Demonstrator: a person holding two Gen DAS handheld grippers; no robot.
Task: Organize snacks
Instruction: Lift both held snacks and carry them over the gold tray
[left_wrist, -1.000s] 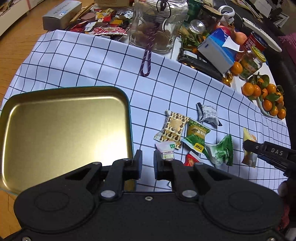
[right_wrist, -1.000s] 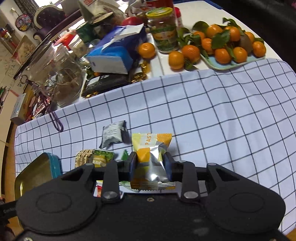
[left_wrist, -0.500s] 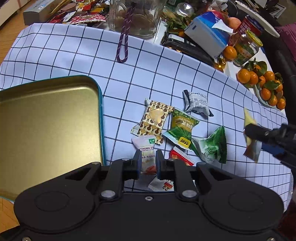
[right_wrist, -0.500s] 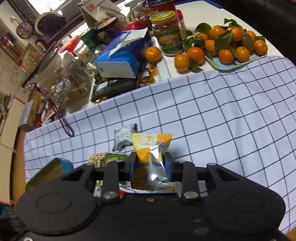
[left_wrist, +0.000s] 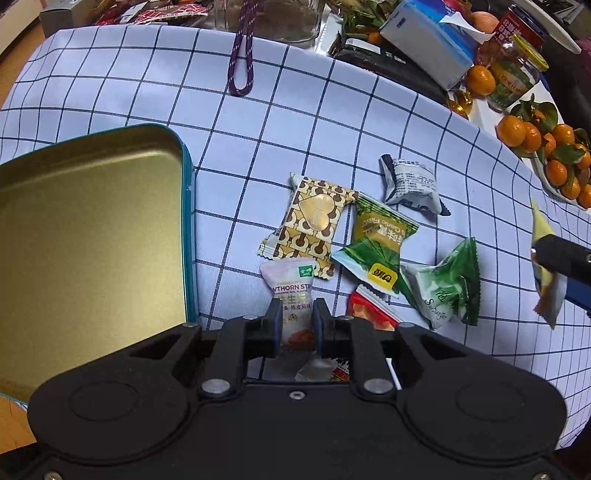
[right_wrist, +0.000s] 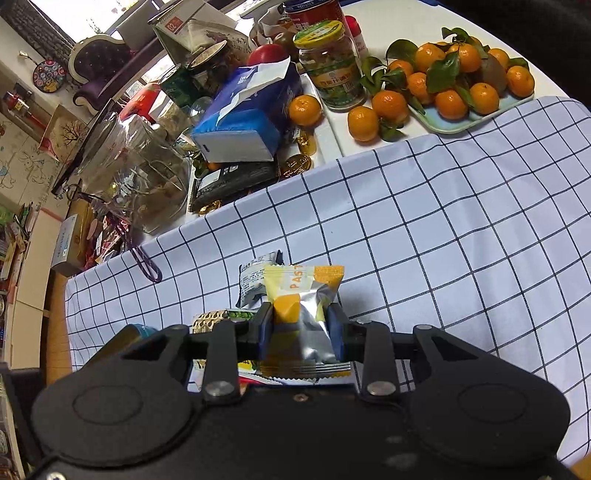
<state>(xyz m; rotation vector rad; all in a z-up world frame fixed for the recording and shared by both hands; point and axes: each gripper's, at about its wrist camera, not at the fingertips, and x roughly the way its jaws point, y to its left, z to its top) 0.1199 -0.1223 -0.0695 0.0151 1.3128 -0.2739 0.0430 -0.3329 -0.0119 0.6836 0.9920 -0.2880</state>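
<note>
My left gripper has its fingers on both sides of a pale pink hawthorn snack packet lying on the checked cloth. Whether they grip it is unclear. The open gold tin with a teal rim sits just left. Several more packets lie ahead: a brown-gold heart one, a green garlic one, a green-white one, a grey one and a red one. My right gripper is shut on a yellow-silver pastry packet, held above the cloth; it also shows at the right edge of the left wrist view.
Behind the cloth stand a glass jar, a blue tissue pack, a lidded jar and a tray of mandarins. A purple cord lies on the cloth's far side.
My left gripper moved right from over the tin and down onto the hawthorn packet, its fingers now around it. My right gripper lifted slightly with the pastry packet still held.
</note>
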